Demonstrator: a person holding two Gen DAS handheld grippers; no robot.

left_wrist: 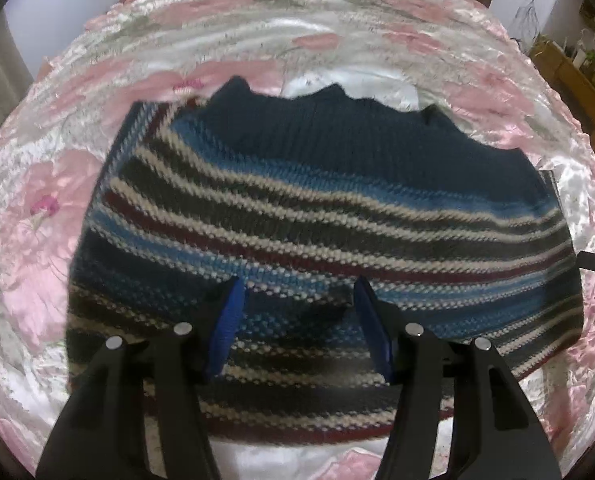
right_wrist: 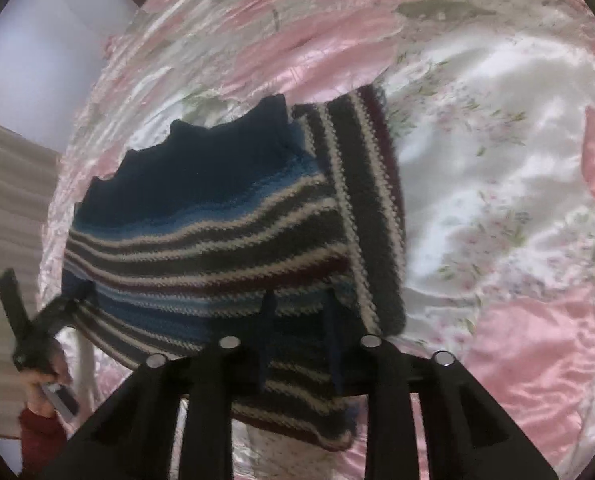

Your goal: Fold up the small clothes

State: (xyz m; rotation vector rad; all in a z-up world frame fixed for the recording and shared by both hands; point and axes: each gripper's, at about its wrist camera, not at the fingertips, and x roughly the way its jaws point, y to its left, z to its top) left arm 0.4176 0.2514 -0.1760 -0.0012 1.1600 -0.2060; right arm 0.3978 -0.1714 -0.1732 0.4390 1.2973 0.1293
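Left gripper (left_wrist: pixel 297 292), lower centre: jaws wide, hovering over striped sweater (left_wrist: pixel 317 220). Right gripper (right_wrist: pixel 299 300), lower centre: jaws narrow, pinching the sweater's near edge on the floral bedspread (right_wrist: pixel 497 160).

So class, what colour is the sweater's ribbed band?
Dark navy, solid; the ribbed band shows best in the left wrist view.

Striped knit sweater (left_wrist: pixel 317 216) spread on the bed.
Navy ribbed band along the far edge, then blue, cream, grey and maroon stripes; one side is folded over, its stripes running crosswise.
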